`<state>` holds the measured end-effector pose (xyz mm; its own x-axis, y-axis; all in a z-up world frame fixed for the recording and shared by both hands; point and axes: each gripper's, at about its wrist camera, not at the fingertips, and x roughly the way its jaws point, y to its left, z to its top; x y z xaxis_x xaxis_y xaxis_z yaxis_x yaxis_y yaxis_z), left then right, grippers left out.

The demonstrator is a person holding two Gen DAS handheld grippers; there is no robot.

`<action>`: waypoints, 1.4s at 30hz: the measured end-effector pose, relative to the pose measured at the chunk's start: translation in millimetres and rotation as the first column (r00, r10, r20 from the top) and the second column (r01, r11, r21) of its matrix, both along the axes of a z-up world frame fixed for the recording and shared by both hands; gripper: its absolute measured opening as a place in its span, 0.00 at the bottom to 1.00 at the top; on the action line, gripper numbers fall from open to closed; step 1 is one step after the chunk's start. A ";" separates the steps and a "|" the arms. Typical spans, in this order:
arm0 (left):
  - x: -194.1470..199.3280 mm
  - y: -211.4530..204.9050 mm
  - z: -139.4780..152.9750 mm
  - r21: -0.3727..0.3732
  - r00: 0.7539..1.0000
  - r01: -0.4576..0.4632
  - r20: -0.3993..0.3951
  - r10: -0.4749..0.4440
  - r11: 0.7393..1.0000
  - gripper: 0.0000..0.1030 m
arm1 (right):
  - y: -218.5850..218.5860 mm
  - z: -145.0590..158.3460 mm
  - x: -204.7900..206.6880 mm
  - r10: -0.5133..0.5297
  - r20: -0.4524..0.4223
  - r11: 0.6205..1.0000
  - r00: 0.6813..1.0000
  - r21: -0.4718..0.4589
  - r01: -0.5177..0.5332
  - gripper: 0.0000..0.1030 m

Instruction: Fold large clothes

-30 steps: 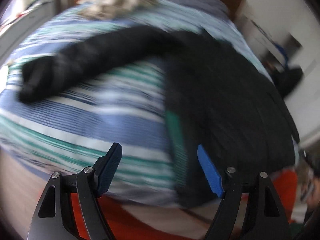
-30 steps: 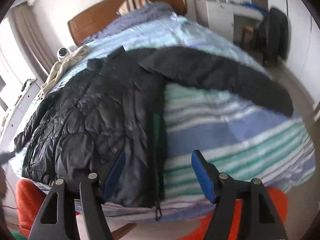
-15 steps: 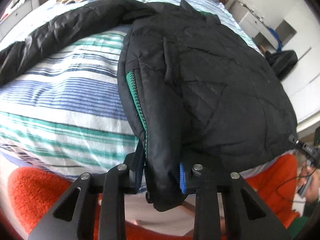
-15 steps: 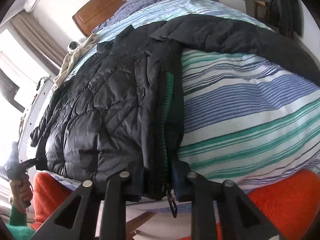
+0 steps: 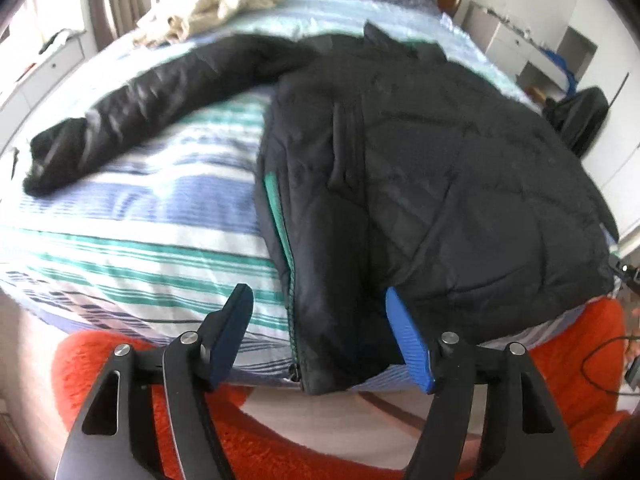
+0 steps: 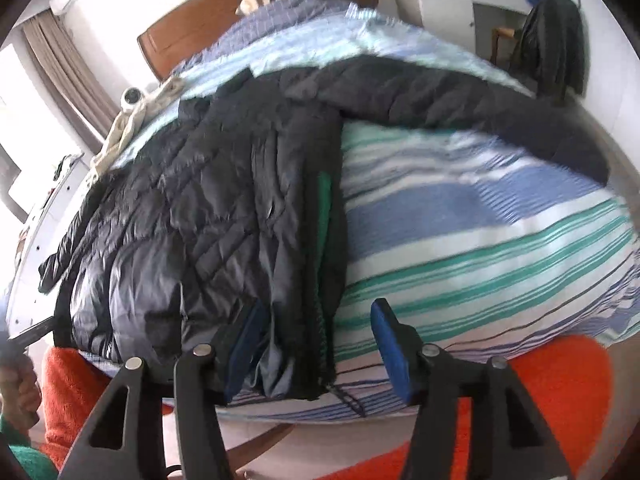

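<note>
My left gripper (image 5: pixel 320 340) and right gripper (image 6: pixel 318 344) just opened wide; the jacket (image 5: pixel 420 168) hem lies loose between my fingers, stretching away.

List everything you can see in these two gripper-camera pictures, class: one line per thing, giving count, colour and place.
jacket: one, black quilted with green zip lining, spread on the bed, hem at the near edge.
bedspread: one, blue, white and teal striped, covering the bed.
beige cloth: one, crumpled near the headboard.
headboard: one, brown wood, far end.
rug: orange-red, on the floor below the bed.
dark bag: one, beside the white cabinet.
left gripper: black with blue pads, open, jacket hem between.
right gripper: same, open around the hem.
</note>
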<state>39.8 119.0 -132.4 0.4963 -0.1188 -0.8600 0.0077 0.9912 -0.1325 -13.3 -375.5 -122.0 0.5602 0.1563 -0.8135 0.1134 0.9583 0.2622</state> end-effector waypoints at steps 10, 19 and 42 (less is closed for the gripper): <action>4.3 -25.1 57.2 0.065 0.966 -0.103 0.243 0.085 0.993 0.96 | 10.5 27.1 -1.6 -0.024 0.088 0.990 0.996 -0.133 0.036 0.61; 12.2 -55.2 49.5 0.099 0.972 0.033 0.227 -0.055 0.995 0.97 | 5.6 30.6 -6.7 -0.042 0.086 0.990 0.995 -0.130 0.053 0.61; 38.2 -55.9 52.9 0.012 0.981 -0.033 0.194 0.030 0.999 0.99 | -184.2 -11.6 9.6 -0.533 0.137 0.830 0.835 0.278 0.484 0.61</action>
